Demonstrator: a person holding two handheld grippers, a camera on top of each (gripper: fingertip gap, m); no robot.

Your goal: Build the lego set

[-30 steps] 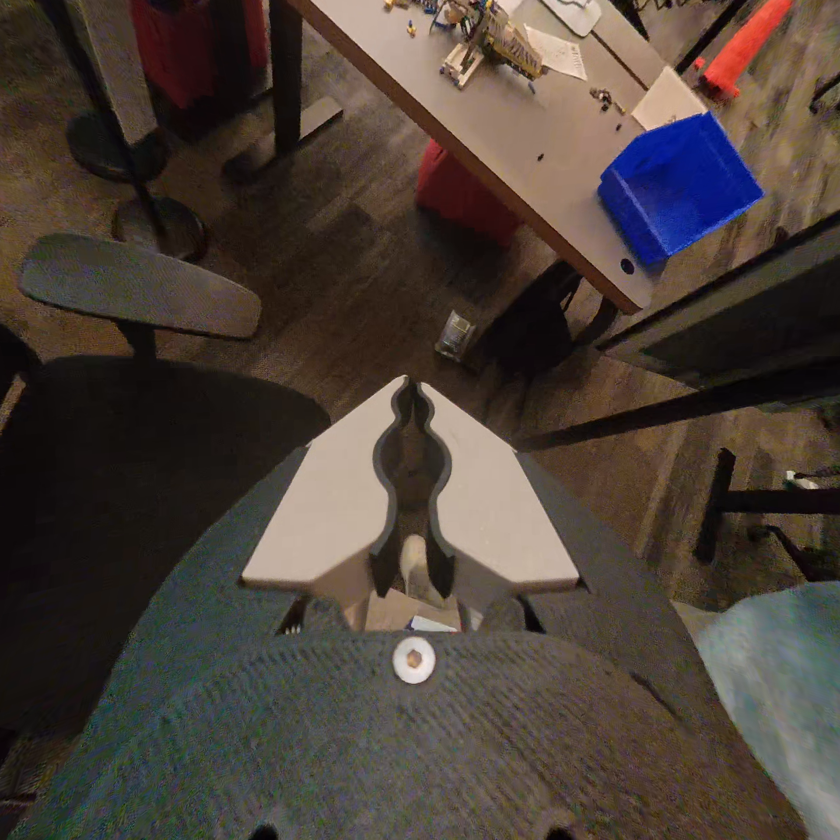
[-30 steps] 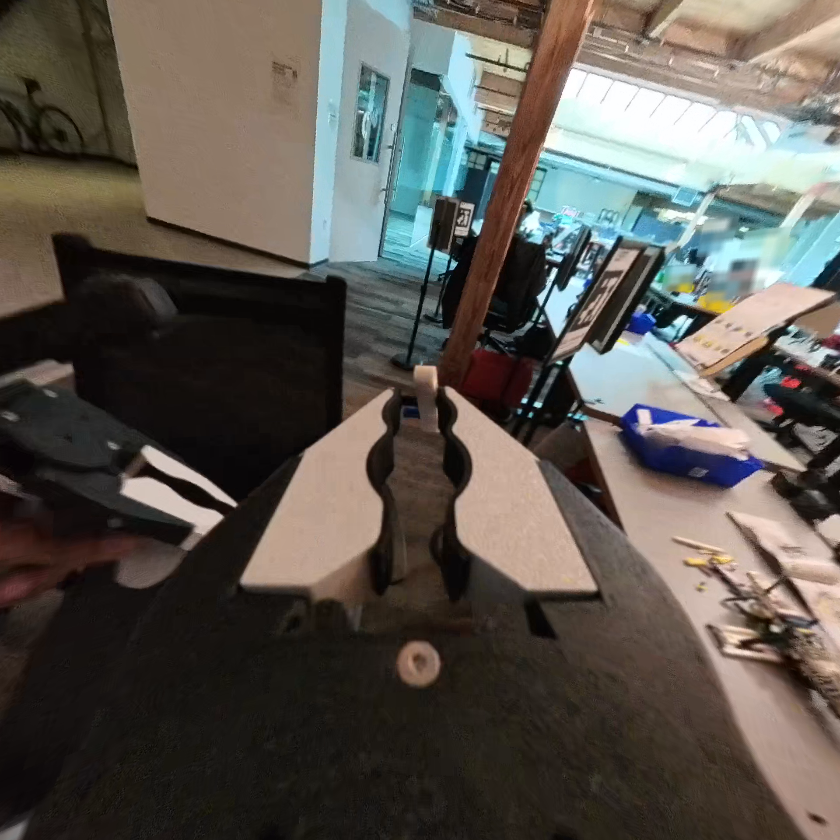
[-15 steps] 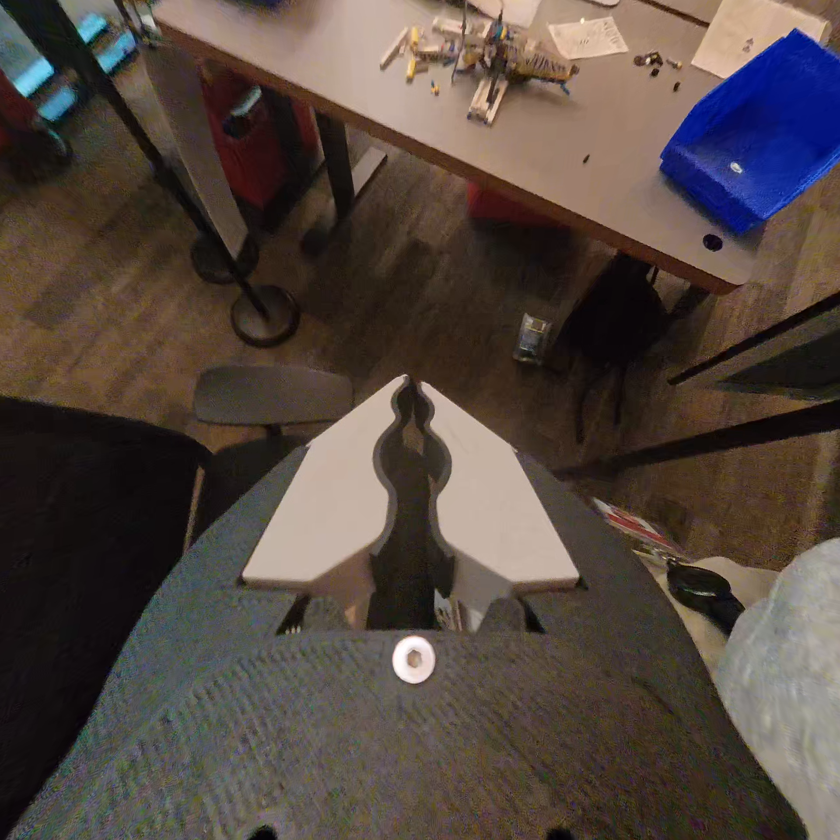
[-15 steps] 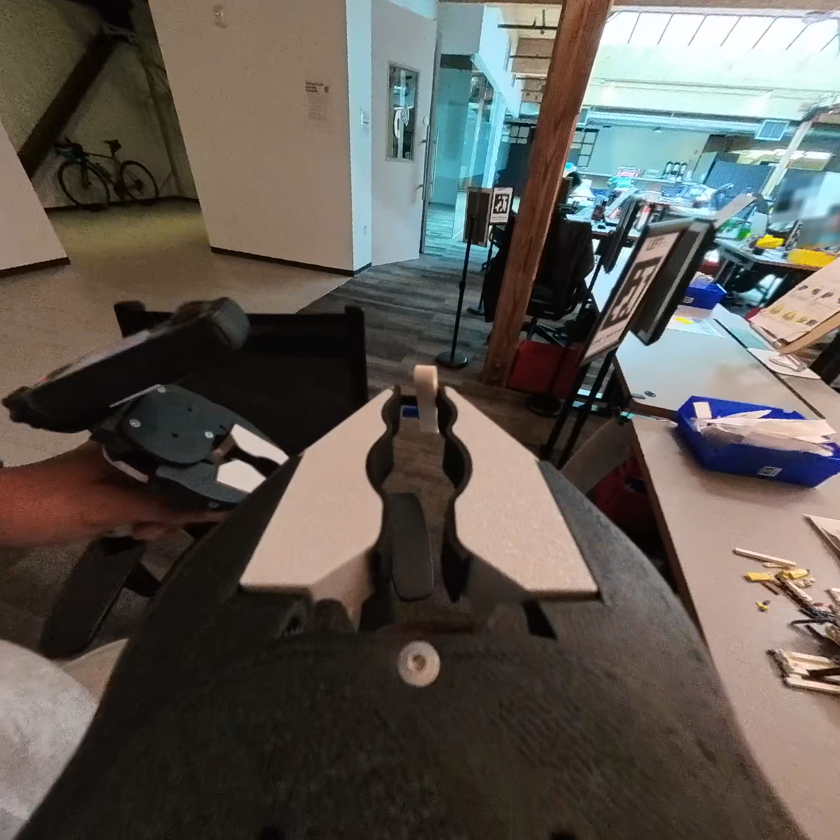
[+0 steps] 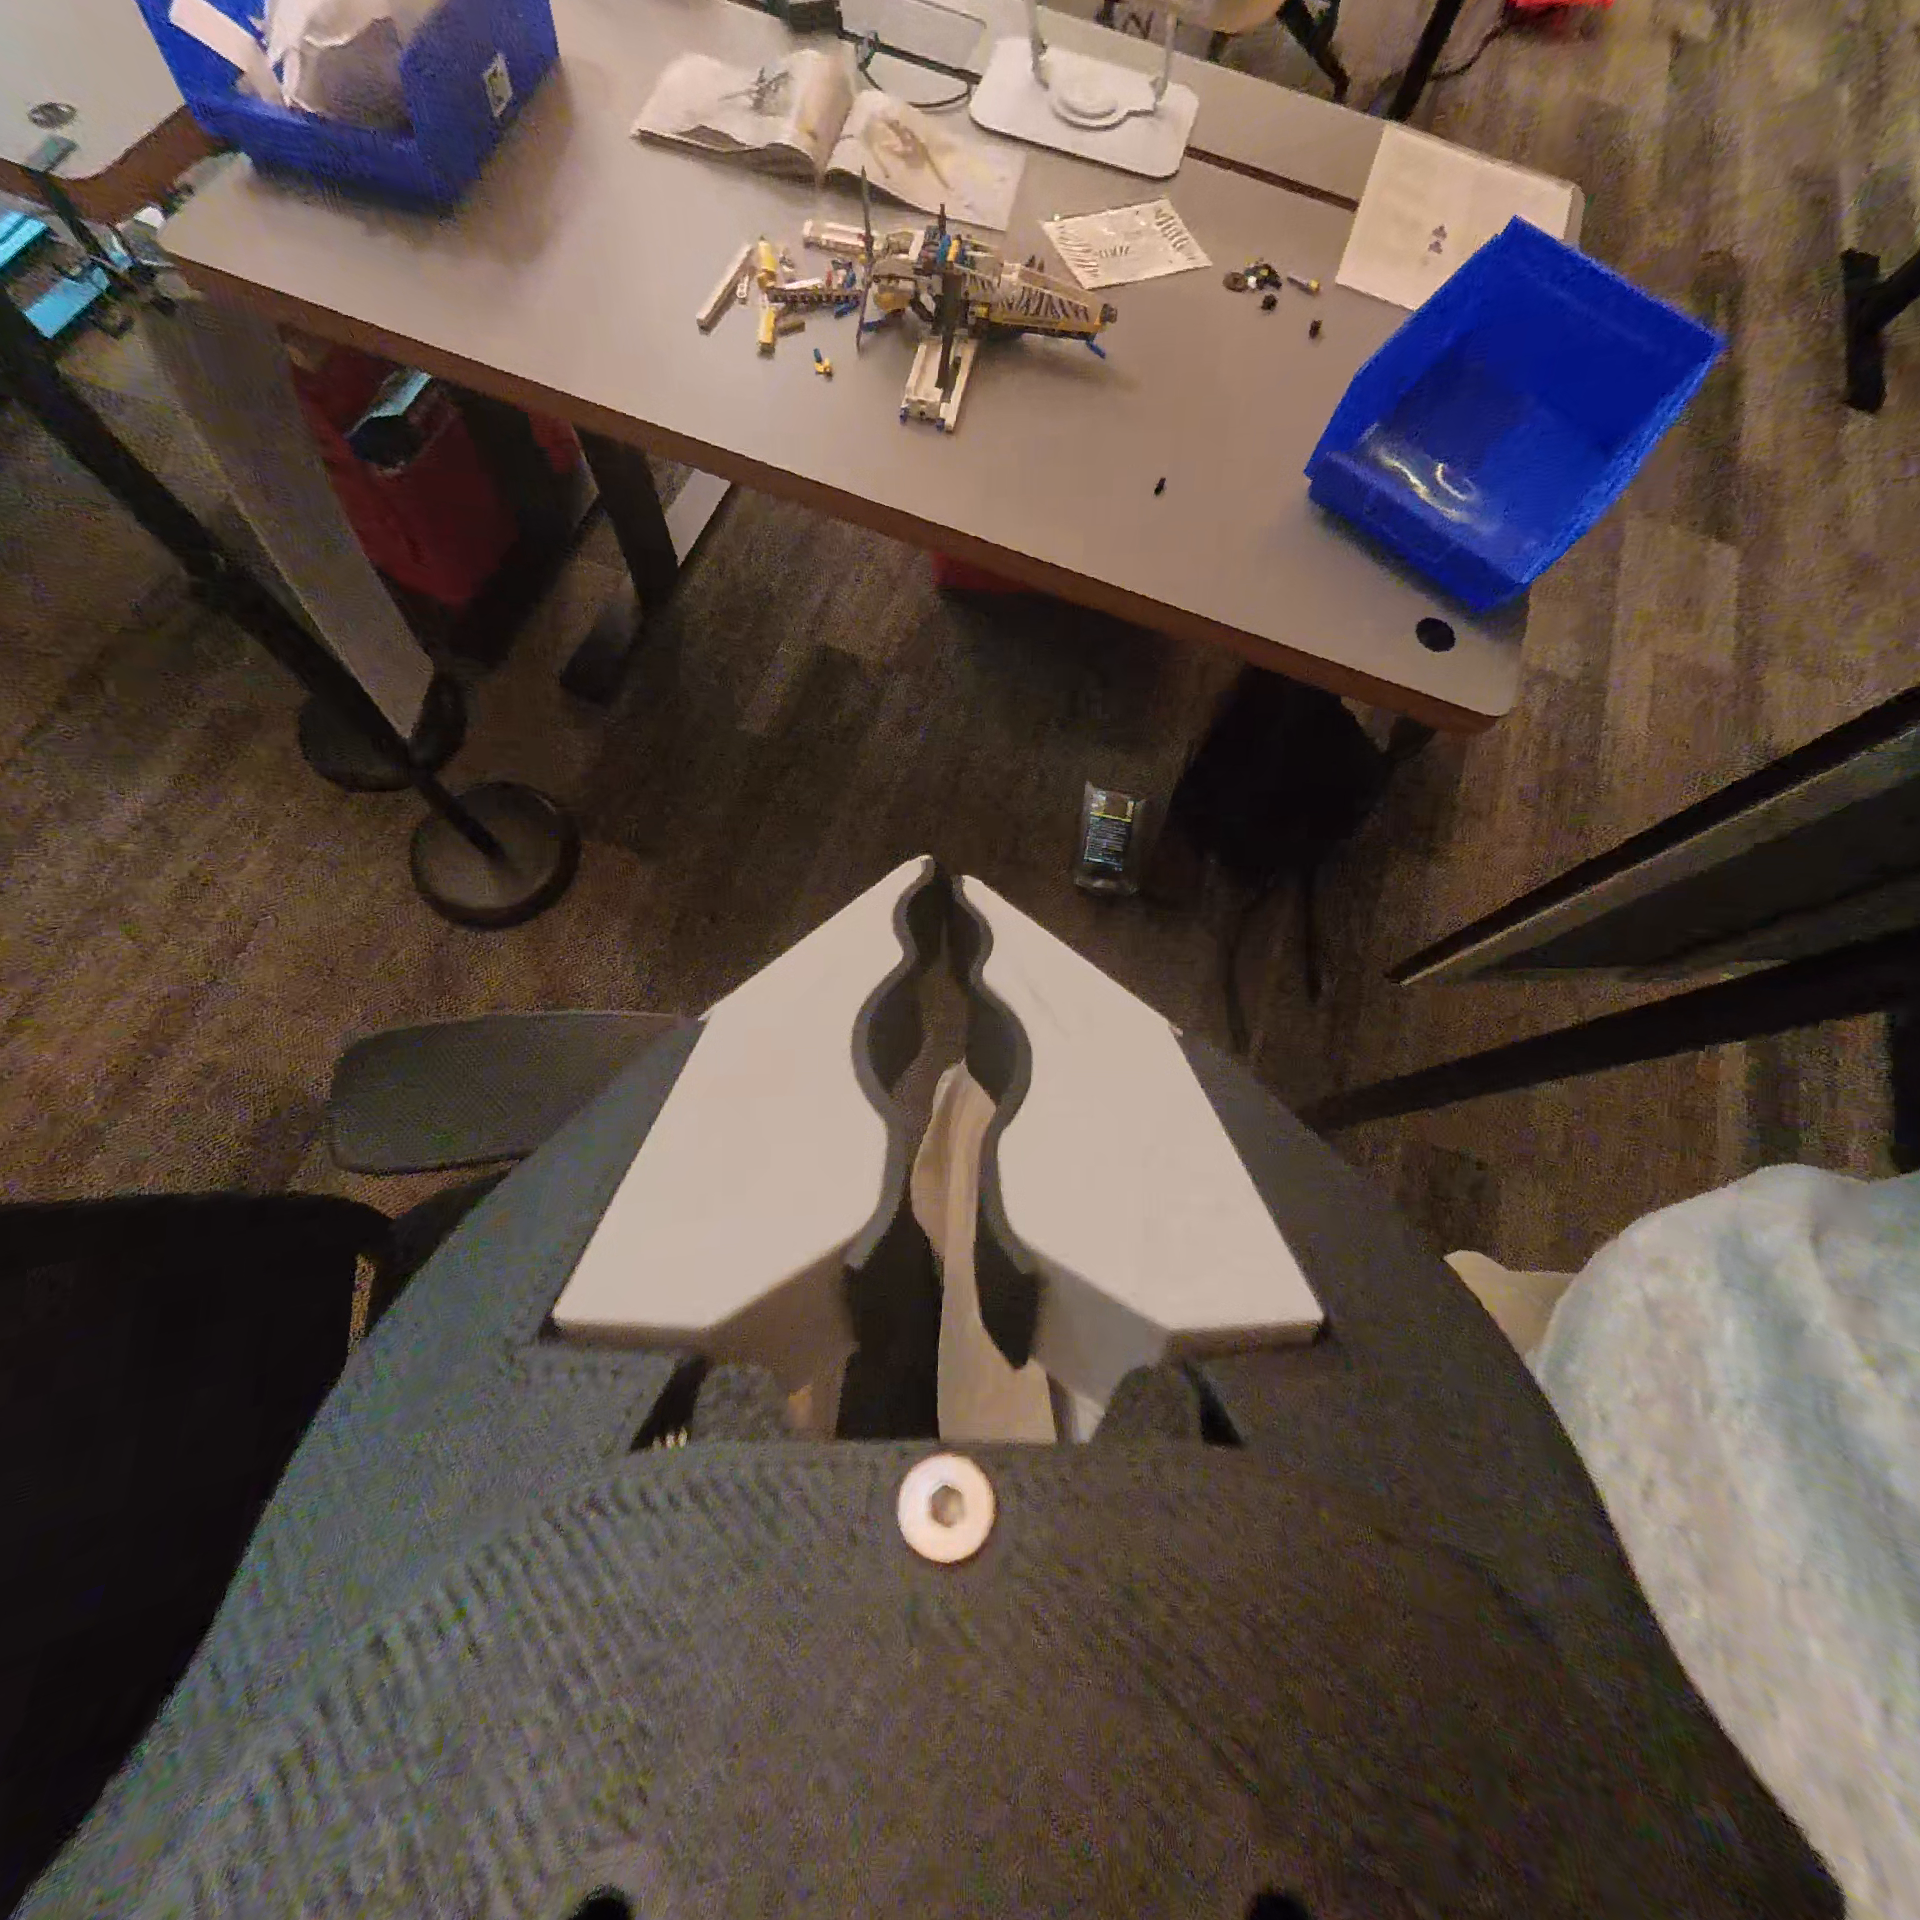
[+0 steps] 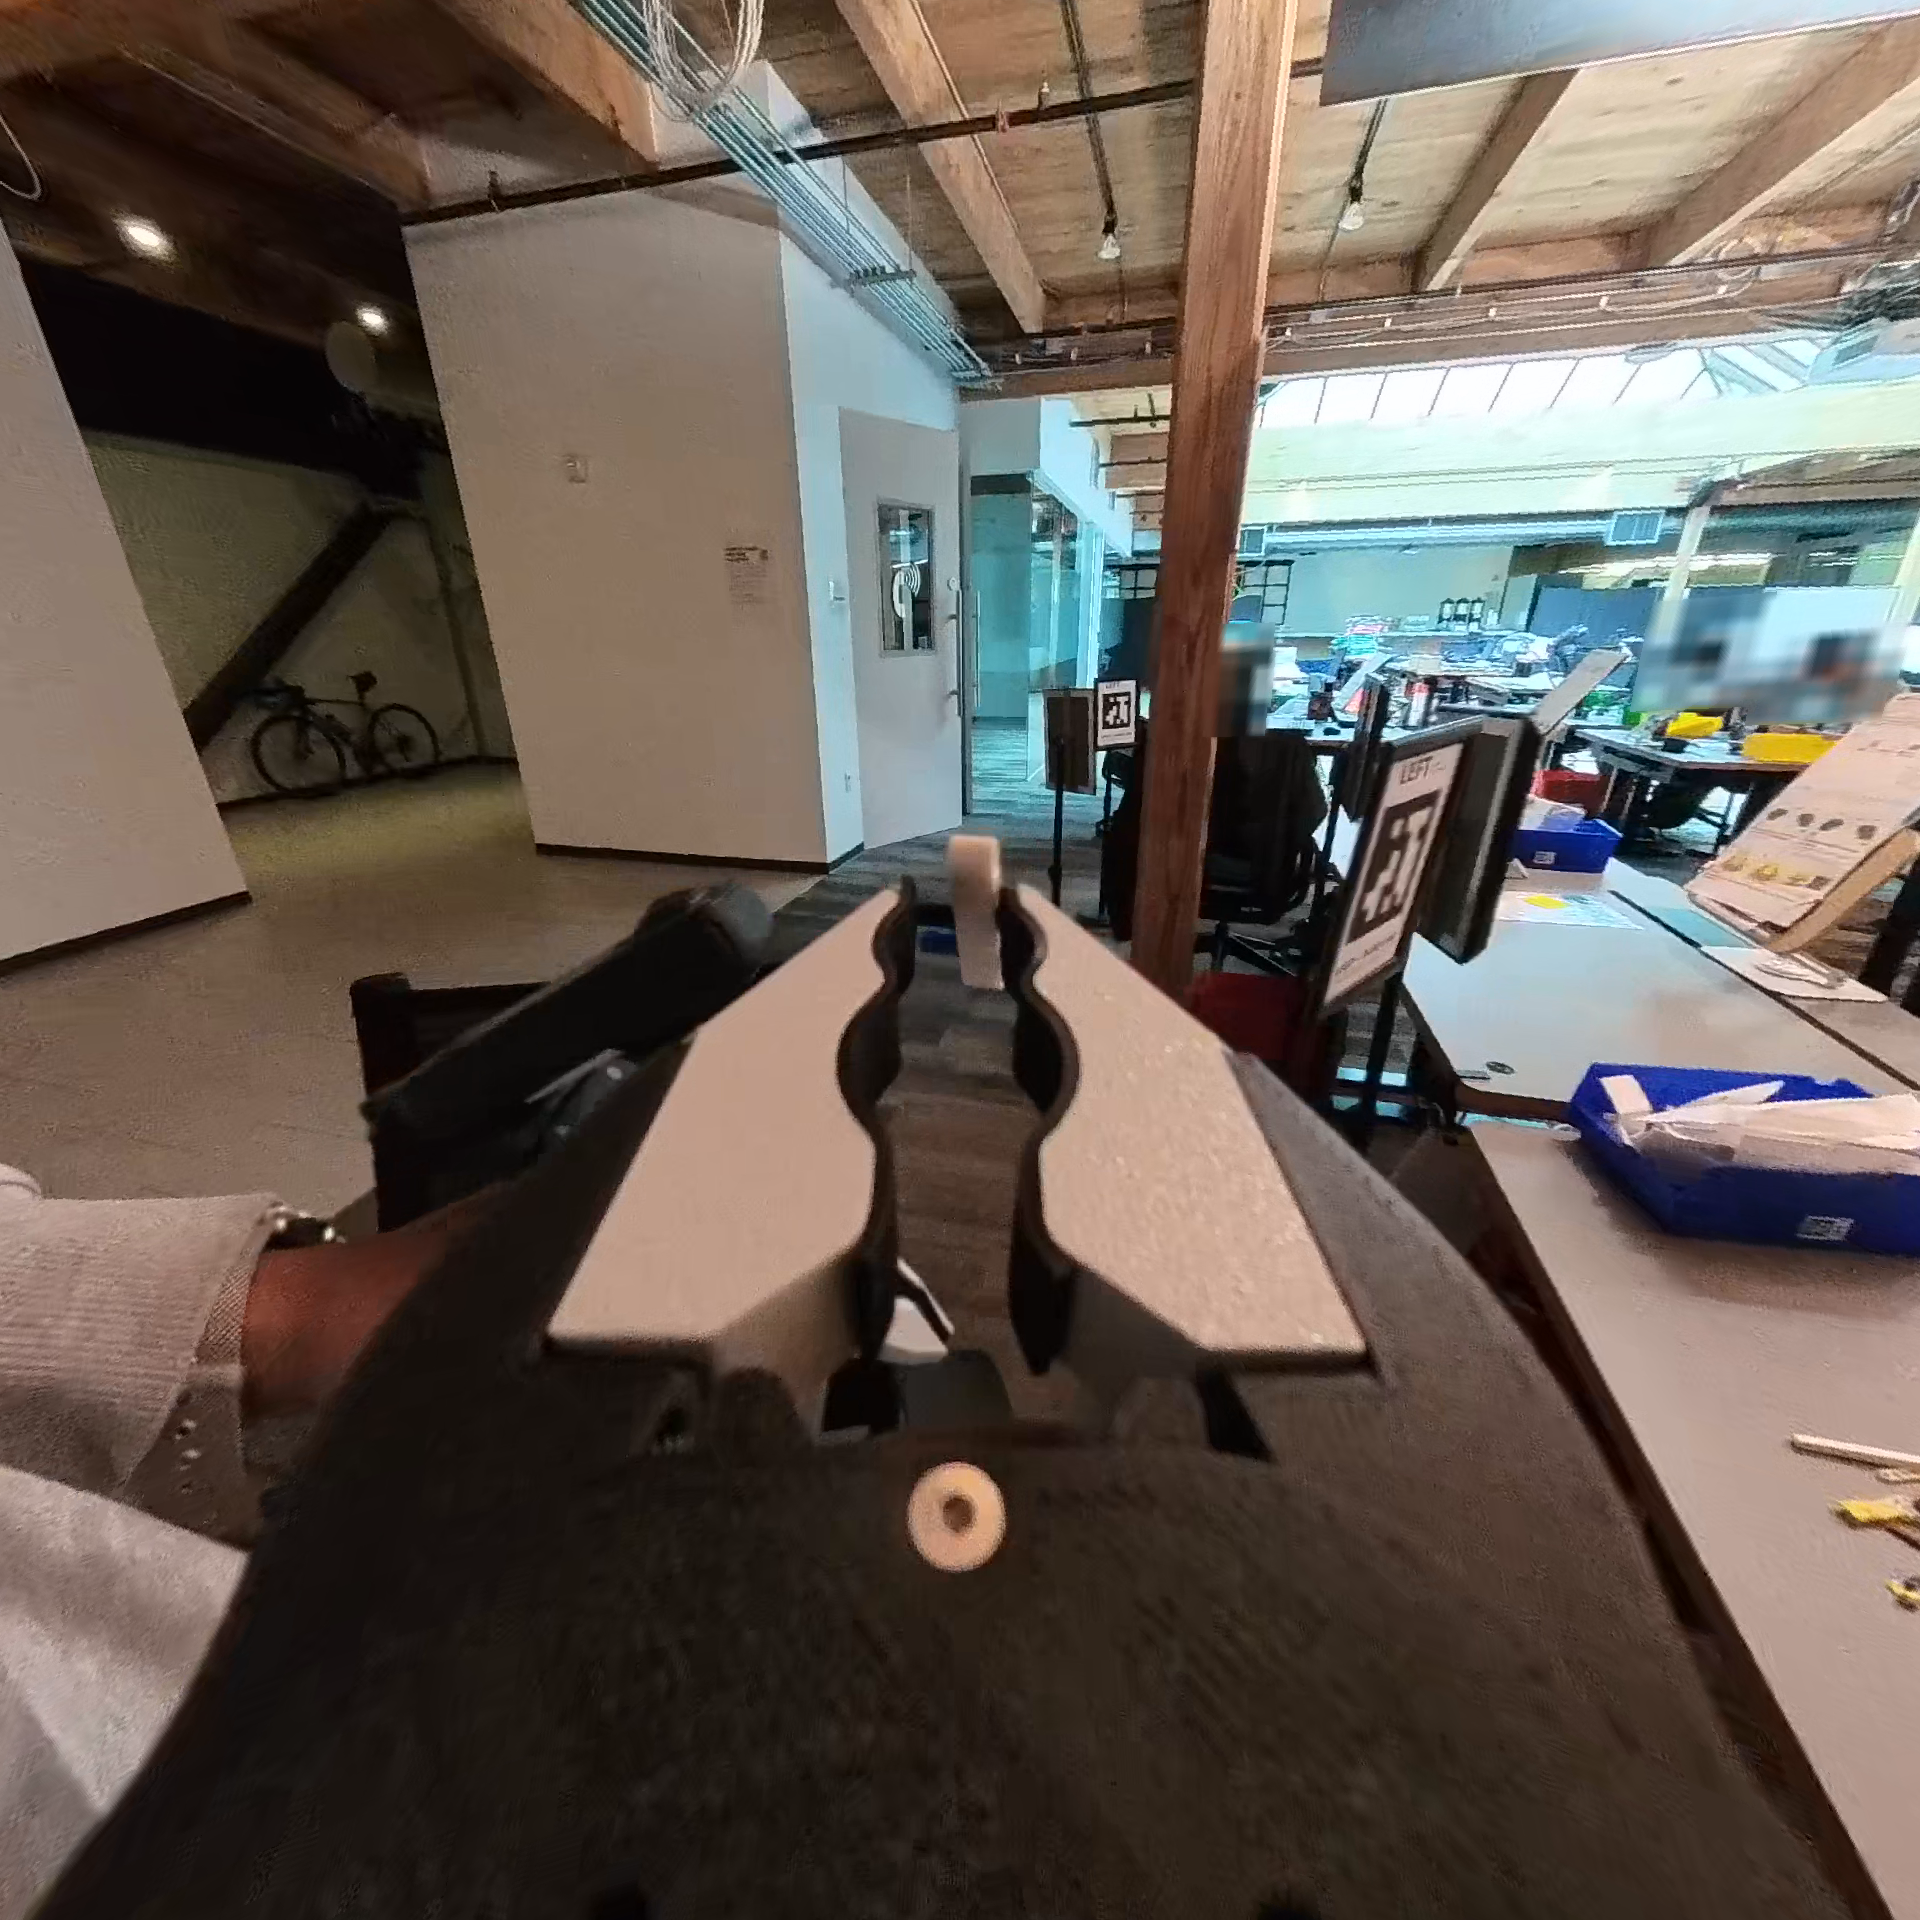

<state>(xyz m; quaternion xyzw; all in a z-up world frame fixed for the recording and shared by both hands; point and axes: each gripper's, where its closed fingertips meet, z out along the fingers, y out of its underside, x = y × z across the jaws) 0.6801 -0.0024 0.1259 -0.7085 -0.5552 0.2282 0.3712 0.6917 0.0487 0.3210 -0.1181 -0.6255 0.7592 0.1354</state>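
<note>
High above a smooth grey surface (image 5: 582, 260), the left claw (image 5: 943, 883) hovers with its pale wedge-shaped fingers (image 5: 769, 1153) pressed tip to tip, gripping nothing; a blurred pale shape shows through the wavy gap behind the tips, what it is cannot be told. Left of the half-built lego model (image 5: 940, 296), a blue plastic bin (image 5: 416, 125) holds crumpled white bags. Loose bricks (image 5: 764, 296) lie just beside the model, an open instruction booklet (image 5: 831, 125) behind it, and to its right sits a second blue bin (image 5: 1507, 416), tipped and empty. The right claw (image 6: 958, 914), textured grey on a rough black body, is nearly closed on a small white rounded lego piece (image 6: 975, 909), held upright at its tips, well apart from the model.
</note>
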